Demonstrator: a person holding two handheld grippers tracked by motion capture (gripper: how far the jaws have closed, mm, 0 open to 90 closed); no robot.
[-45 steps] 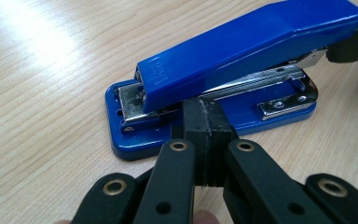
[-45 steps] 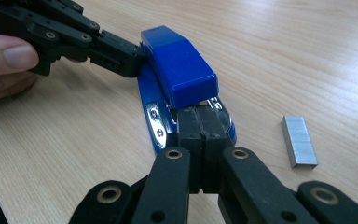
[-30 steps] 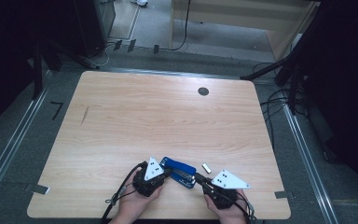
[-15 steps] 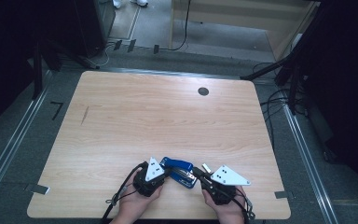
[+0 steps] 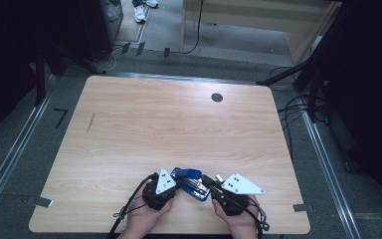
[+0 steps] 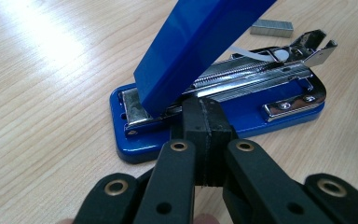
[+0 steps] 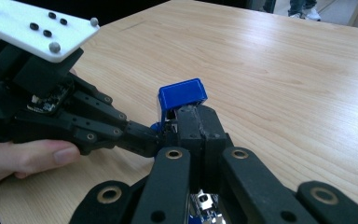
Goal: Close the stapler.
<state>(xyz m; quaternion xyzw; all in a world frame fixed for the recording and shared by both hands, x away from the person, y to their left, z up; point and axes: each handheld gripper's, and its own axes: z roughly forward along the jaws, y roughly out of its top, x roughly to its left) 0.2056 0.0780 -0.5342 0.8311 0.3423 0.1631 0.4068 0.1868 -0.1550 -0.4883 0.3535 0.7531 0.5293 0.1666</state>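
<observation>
- At the near edge of the table (image 5: 129,124), right in front of the person, a blue stapler (image 5: 191,180) lies open between the two grippers, its base flat on the wood.
- Its lid (image 6: 200,42) is swung up at a steep tilt, leaving the metal staple rail (image 6: 247,77) bare.
- The left gripper (image 6: 204,140) has its jaws pressed together with nothing between them, the tips touching the stapler's side near the hinge end.
- The right gripper (image 7: 199,135) is likewise closed and empty, its tips right up against the raised lid from the other end.
- The stapler's long axis runs roughly from one gripper to the other, slanting a little across the table edge, so both hands are about equally near.
- A loose strip of staples (image 6: 271,28) lies on the table just beyond the stapler's front end, apart from it; in the high view it sits nearer the right gripper.
- I judge the strip falls to the right hand, with the left steadying the base.
</observation>
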